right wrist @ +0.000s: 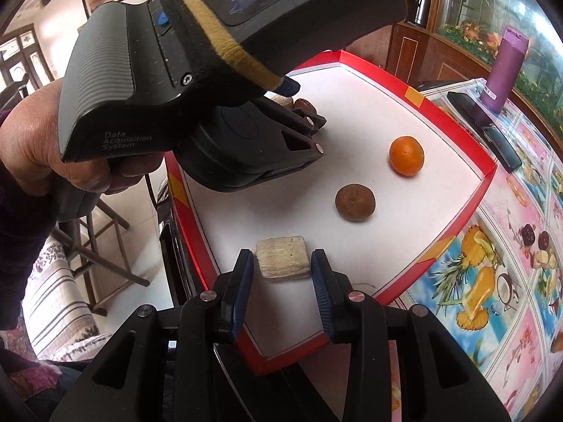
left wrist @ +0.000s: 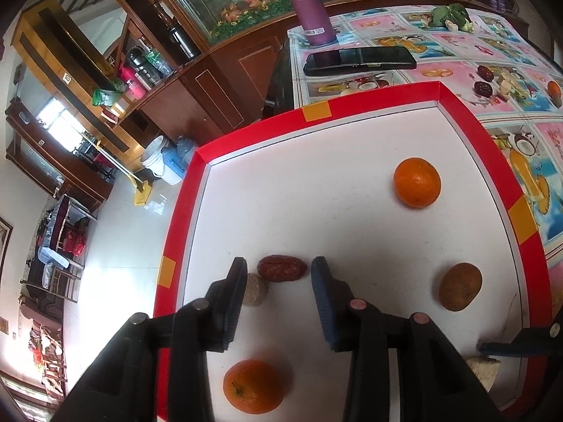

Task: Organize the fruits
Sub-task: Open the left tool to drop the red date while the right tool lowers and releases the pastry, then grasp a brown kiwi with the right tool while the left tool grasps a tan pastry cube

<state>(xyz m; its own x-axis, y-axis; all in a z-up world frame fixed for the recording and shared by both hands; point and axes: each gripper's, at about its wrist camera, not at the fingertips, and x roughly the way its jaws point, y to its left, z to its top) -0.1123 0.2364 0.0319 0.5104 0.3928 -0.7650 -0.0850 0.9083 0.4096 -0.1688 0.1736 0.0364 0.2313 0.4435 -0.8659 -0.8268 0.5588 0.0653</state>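
A white tray with a red rim (left wrist: 316, 110) holds the fruit. In the left wrist view my left gripper (left wrist: 278, 270) is open, its jaws either side of a red date (left wrist: 281, 269), with a pale round piece (left wrist: 255, 290) by the left finger. An orange (left wrist: 417, 183) lies far right, a brown fruit (left wrist: 460, 286) to the right, another orange (left wrist: 253, 390) near me. In the right wrist view my right gripper (right wrist: 281, 263) is open around a beige block (right wrist: 283, 258). The brown fruit (right wrist: 354, 203) and orange (right wrist: 405, 155) lie beyond it. The left gripper's body (right wrist: 211, 81) fills the upper left.
A purple bottle (left wrist: 309, 7) and a black phone (left wrist: 359, 59) sit on the patterned tablecloth (left wrist: 492, 52) behind the tray. Two dark dates (left wrist: 484, 81) and a small orange (left wrist: 553, 88) lie on the cloth at right. The tray's left rim overhangs the floor (left wrist: 116, 246).
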